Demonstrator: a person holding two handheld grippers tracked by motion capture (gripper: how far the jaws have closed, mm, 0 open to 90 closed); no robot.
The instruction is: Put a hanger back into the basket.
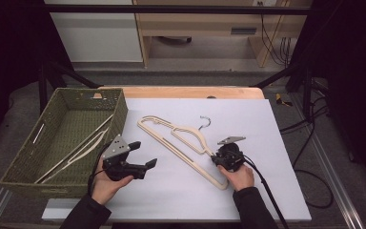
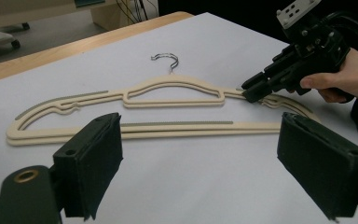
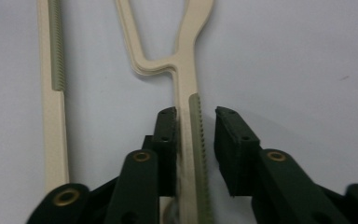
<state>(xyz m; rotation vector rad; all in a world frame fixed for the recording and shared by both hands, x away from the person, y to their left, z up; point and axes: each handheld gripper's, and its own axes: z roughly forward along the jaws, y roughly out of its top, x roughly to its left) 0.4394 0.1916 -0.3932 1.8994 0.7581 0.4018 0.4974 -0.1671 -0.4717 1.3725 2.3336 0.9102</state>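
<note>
With my right gripper (image 3: 195, 126) I straddle one shoulder arm of the cream hanger (image 1: 186, 143) lying flat on the white table sheet (image 1: 267, 143), one pad touching, the other just clear, while my left gripper (image 1: 140, 155) hangs wide open beside the green basket (image 1: 119, 112)

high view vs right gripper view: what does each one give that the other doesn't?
High view alone: the green basket at the table's left with pale hangers in it, the left gripper open above the white sheet, and the hanger's metal hook. Right gripper view alone: a gap between the right-hand pad and the hanger's arm, the other pad against it. Both: the cream hanger and the right gripper straddling its arm.
</note>
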